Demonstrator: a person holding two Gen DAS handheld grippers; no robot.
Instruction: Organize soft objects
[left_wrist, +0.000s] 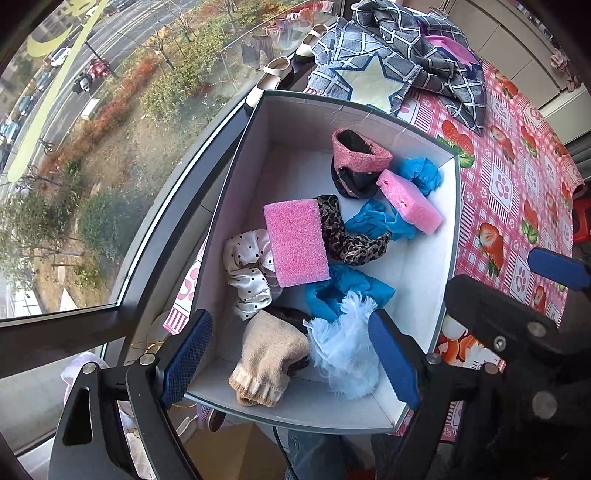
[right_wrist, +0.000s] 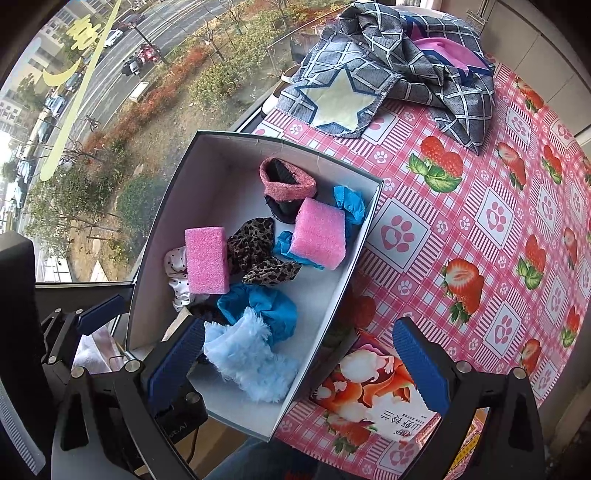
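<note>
A white cardboard box (left_wrist: 448, 236) holds the soft things: two pink sponges (left_wrist: 295, 242) (left_wrist: 410, 201), a leopard scrunchie (left_wrist: 347, 236), a polka-dot satin scrunchie (left_wrist: 247, 273), blue cloths (left_wrist: 343, 291), a pink-rimmed dark sock (left_wrist: 358, 155), a beige sock (left_wrist: 269, 362) and a light-blue fluffy piece (left_wrist: 343, 350). My left gripper (left_wrist: 291, 358) hangs open above the box's near end, with nothing between its pads. My right gripper (right_wrist: 299, 363) is open and empty too. One of its fingers is over the fluffy piece (right_wrist: 251, 358), the other over a tissue pack (right_wrist: 373, 391).
The box sits at the table's window-side edge on a pink strawberry tablecloth (right_wrist: 480, 221). A grey checked cloth with a pale star (right_wrist: 343, 96) lies heaped at the far end. Shoes (left_wrist: 273, 77) stand on the sill. A person's jeans (left_wrist: 314, 454) show below.
</note>
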